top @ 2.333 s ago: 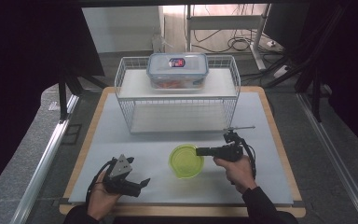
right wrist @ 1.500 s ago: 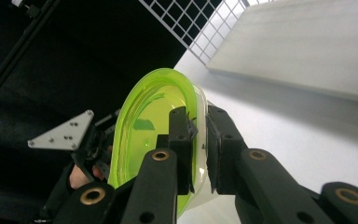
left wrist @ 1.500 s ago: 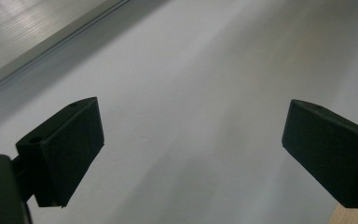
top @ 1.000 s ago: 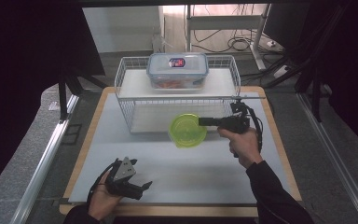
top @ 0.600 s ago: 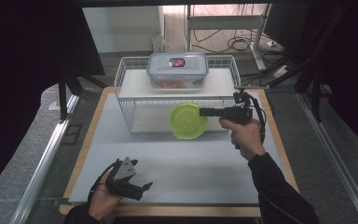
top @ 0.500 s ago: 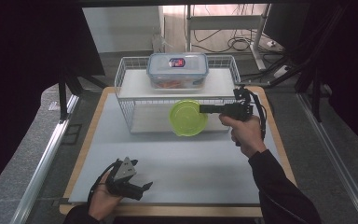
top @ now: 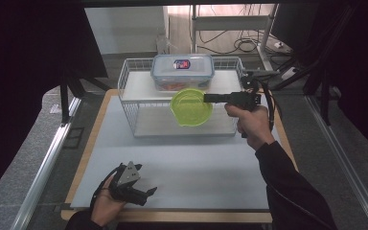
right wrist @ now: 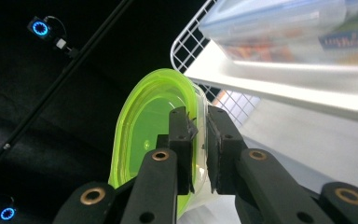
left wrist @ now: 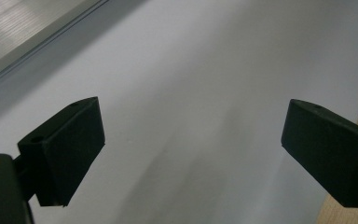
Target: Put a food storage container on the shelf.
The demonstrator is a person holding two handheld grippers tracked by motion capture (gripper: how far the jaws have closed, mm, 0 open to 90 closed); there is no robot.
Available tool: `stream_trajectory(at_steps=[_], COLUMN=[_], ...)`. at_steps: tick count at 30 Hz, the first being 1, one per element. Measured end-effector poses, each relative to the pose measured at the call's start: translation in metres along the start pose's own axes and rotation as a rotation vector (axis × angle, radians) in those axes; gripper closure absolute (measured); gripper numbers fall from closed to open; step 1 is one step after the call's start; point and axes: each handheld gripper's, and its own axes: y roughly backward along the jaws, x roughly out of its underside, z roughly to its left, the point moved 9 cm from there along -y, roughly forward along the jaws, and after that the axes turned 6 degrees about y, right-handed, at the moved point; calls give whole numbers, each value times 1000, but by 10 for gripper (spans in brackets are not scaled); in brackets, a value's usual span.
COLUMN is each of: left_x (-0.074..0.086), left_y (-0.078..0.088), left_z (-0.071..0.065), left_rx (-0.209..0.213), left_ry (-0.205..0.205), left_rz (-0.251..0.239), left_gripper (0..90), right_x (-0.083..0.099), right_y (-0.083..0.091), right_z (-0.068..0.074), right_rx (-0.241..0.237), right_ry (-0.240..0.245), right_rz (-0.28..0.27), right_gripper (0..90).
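Observation:
A lime-green plastic bowl point(top: 190, 106) hangs in the air in front of the white wire rack point(top: 129, 91), level with its upper shelf. My right gripper point(top: 207, 98) is shut on the bowl's rim, and in the right gripper view the jaws pinch the green bowl point(right wrist: 144, 130) by its clear edge. A clear lidded food container point(top: 182, 71) sits on the rack's top shelf point(top: 139, 85), just behind the bowl. My left gripper point(top: 148, 193) rests low near the table's front left, open, with bare white table surface point(left wrist: 191, 116) between its fingers point(left wrist: 70, 144).
The white mat lies on a wooden board point(top: 96, 129). The rack's lower shelf point(top: 163, 125) stands under the bowl. Black curtains and metal frame rails flank the table. In the right gripper view the container point(right wrist: 284, 28) is close at the upper right.
My right gripper has lifted the green bowl from the mat and carried it up and back toward the rack's upper shelf. The left gripper has stayed put.

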Motion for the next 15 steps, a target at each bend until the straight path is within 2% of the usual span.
stream_trajectory(at_steps=[7, 8, 11, 13, 15], left_x=[0, 0, 0, 0, -2], left_y=[0, 0, 1, 1, 2], left_z=[0, 0, 0, -1, -1], left_rx=[19, 21, 25, 38, 62], left_ry=[15, 17, 21, 31, 59], left_rz=[-2, -2, -3, -9, -26], left_gripper=[57, 56, 55, 51, 49], right_x=[-22, -29, -34, -39, -44], right_y=[2, 2, 1, 1, 0], right_z=[5, 5, 5, 5, 4], right_rx=[-8, -3, 4, 10, 20], right_ry=[-10, -9, -9, -12, -15], right_rz=[-25, -31, -35, -37, -43], right_gripper=[818, 818, 818, 818, 818])
